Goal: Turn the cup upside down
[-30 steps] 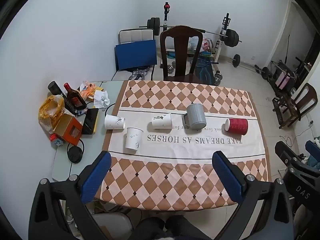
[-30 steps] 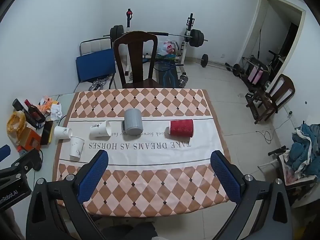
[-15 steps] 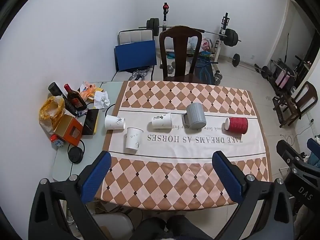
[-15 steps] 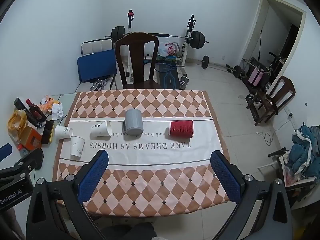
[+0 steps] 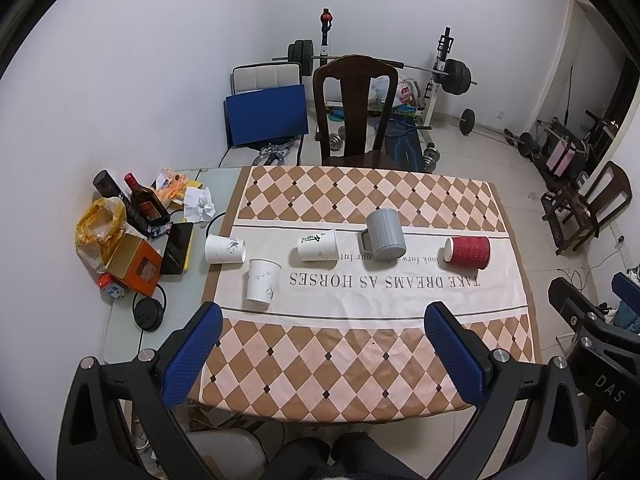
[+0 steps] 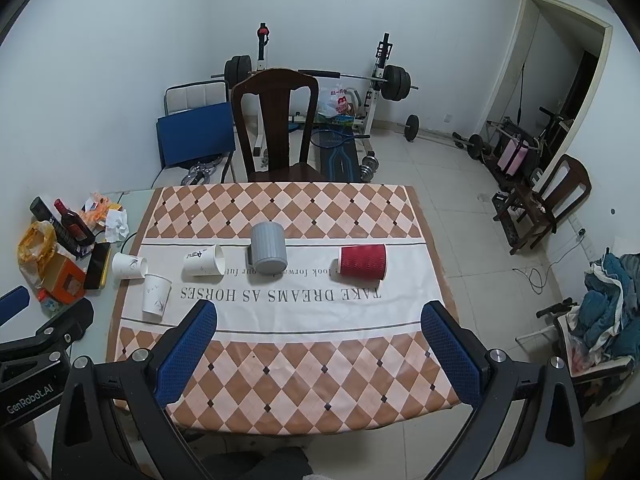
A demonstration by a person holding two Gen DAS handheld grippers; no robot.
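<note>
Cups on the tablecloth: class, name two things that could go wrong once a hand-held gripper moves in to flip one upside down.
1. The red cup and two white paper cups lie on their sides, so a nudge from a finger could roll them away, perhaps off the table.
2. The standing white cup is thin paper; too hard a squeeze may crush it.

Both the left hand-held gripper and the right hand-held gripper are open, well short of the cups.
</note>
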